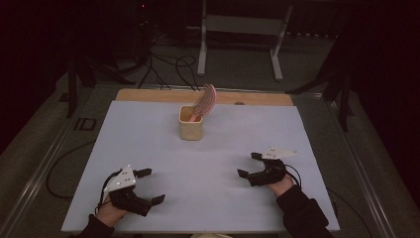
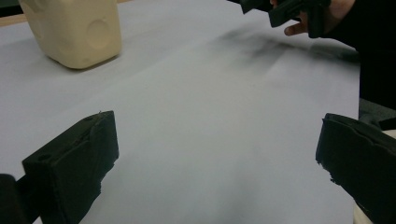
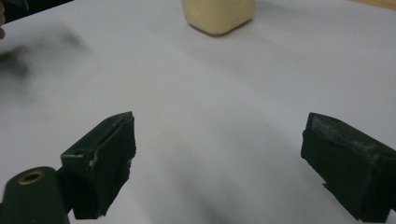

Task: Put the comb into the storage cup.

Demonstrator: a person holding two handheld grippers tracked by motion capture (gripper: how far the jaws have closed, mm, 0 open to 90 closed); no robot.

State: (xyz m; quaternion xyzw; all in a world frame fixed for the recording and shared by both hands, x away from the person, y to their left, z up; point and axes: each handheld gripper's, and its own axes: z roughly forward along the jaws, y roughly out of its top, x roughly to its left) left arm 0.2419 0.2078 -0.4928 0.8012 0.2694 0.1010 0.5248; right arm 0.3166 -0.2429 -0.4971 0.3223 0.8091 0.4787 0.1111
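Here, the left gripper (image 1: 148, 187) sat at the lower left of the high view and the right gripper (image 1: 249, 165) at the lower right, both resting low over the pale sheet (image 1: 163, 144) with jaws spread wide and nothing between them. Well apart from both, in the upper middle of the frame, stood a cream-coloured cup (image 1: 191, 128) near the sheet's far edge, with a pink, ribbed brush-like object (image 1: 205, 101) leaning out of it toward the upper right. In the left gripper view the cup (image 2: 74, 30) appeared at the upper left, with the other hand (image 2: 322, 18) at the upper right; in the right gripper view the cup (image 3: 218, 15) sat at the top centre. The work seemed at its start, with the reach toward the cup yet to come. Doing it well would likely mean steadying the cup with one gripper while the other closed on the pink object's exposed upper part and lifted along its lean, so the light cup did not tip.
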